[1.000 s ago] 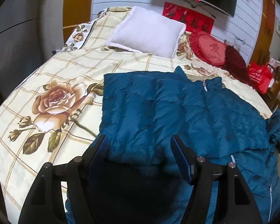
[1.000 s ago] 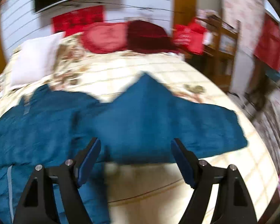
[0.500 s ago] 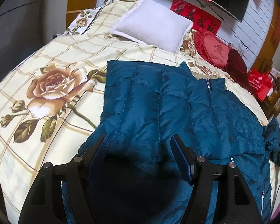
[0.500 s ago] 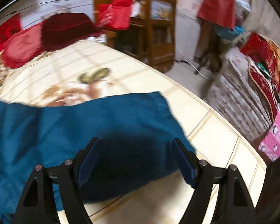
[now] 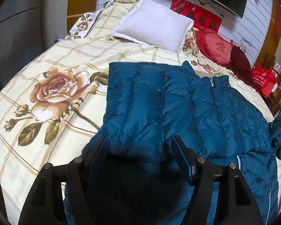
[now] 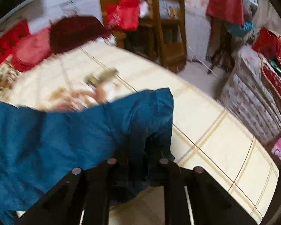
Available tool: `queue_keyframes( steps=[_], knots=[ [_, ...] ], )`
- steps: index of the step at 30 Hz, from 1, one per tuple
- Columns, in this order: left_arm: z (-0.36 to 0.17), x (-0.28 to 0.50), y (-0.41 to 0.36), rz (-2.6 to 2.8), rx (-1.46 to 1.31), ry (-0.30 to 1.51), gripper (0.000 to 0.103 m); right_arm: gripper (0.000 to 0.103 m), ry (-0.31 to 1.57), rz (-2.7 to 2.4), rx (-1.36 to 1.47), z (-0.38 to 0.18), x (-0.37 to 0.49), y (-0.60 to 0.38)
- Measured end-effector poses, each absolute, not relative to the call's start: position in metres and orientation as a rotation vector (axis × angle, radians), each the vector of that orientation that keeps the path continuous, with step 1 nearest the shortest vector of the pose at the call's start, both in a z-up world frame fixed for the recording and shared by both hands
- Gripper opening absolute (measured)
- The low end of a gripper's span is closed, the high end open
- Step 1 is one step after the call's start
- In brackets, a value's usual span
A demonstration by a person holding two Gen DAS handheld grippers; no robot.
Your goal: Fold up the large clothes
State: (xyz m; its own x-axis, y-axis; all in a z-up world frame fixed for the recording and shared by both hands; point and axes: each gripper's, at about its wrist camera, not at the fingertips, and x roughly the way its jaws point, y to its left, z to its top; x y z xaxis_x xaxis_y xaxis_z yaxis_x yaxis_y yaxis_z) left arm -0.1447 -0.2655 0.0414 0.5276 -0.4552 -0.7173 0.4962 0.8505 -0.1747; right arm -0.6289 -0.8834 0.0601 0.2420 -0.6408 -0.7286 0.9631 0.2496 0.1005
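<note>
A teal quilted jacket [image 5: 178, 103] lies spread on the floral bedspread [image 5: 56, 93], its left side folded over the front and its zip collar toward the pillows. My left gripper [image 5: 140, 140] hovers open over the jacket's near edge, its pads clear of the cloth. In the right wrist view the jacket's sleeve [image 6: 75, 131] stretches across the bed toward the right edge. My right gripper [image 6: 138, 150] is shut on the sleeve's cuff end, and bunched blue fabric hides its fingertips.
A white pillow [image 5: 153, 24] and a red heart cushion [image 5: 215, 46] lie at the head of the bed. Beyond the bed's right edge stand a wooden chair [image 6: 168, 37], a red bag [image 6: 123, 15] and a stack of bedding [image 6: 262, 93].
My right gripper swung right along the sleeve to its cuff end and went from wide open to shut on it. The left gripper stayed open in almost the same place.
</note>
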Motion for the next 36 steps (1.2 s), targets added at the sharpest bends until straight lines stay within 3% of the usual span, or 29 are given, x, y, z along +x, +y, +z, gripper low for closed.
queue_keyframes(
  steps=[8,16,24,32,33,35,36],
  knots=[
    [0.052,-0.149,-0.263,-0.538,0.089,0.807,0.067,0.013,0.400,-0.878,0.418,0.198,-0.556,-0.794],
    [0.057,-0.147,-0.255,-0.503,0.104,0.793,0.067,0.012,0.419,-0.458,0.231,0.280,-0.433,-0.665],
    [0.058,-0.134,-0.235,-0.485,0.042,0.823,0.067,0.009,0.503,-0.215,0.116,0.276,-0.339,-0.553],
    [0.062,-0.124,-0.217,-0.479,-0.063,0.850,0.067,0.008,0.599,-0.074,0.182,0.217,-0.274,-0.478],
    [0.063,-0.124,-0.216,-0.481,-0.066,0.850,0.067,0.011,0.622,-0.072,0.180,0.211,-0.268,-0.475],
    [0.063,-0.125,-0.216,-0.481,-0.056,0.848,0.067,0.046,0.723,-0.095,0.136,0.191,-0.253,-0.472],
    [0.063,-0.125,-0.215,-0.479,-0.053,0.848,0.067,0.082,0.777,-0.108,0.132,0.175,-0.251,-0.475]
  ],
)
